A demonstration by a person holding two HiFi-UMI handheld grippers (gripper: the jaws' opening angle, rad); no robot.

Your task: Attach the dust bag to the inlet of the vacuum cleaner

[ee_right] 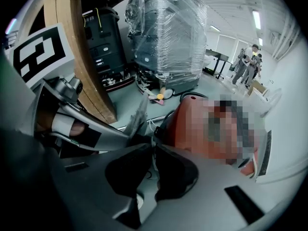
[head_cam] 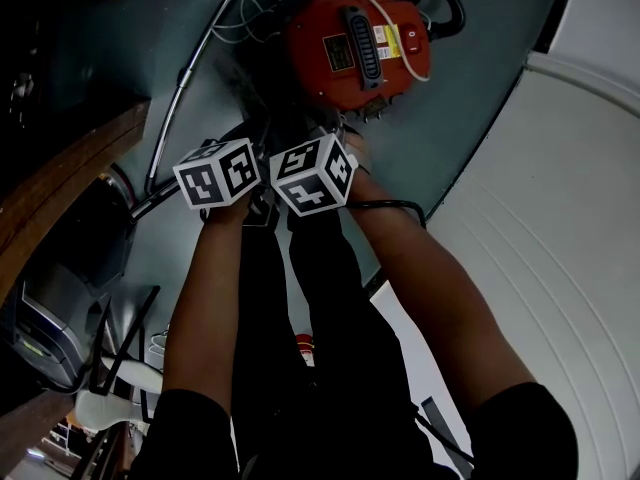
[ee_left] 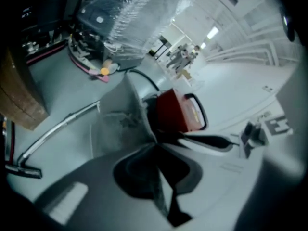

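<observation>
The left gripper [ee_left: 156,146] has its jaws closed on the dust bag [ee_left: 118,121]; the grey, speckled sheet rises from the fingertips and spreads up and to their left, and one edge runs straight down into the pinch. The right gripper [ee_right: 153,144] also has its jaws drawn together; the bag's thin edge comes down to its tips from the upper left and looks caught between them, though only narrowly. The two pairs of fingers sit just beside each other, and one pale finger of the right gripper reaches in next to the left tips. The red vacuum cleaner [head_cam: 310,28] stands on the floor just beyond both sets of fingertips, its black handle on top; from the left fingers it lies ahead and slightly right, partly hidden by the bag; its inlet cannot be made out. A metal wand [ee_left: 57,126] lies on the floor well off to the left of the left fingers; a wooden board [ee_left: 19,95] stands further left still. Far ahead of the right fingers, above the bag's edge, stands a machine wrapped in clear film [ee_right: 168,37].
</observation>
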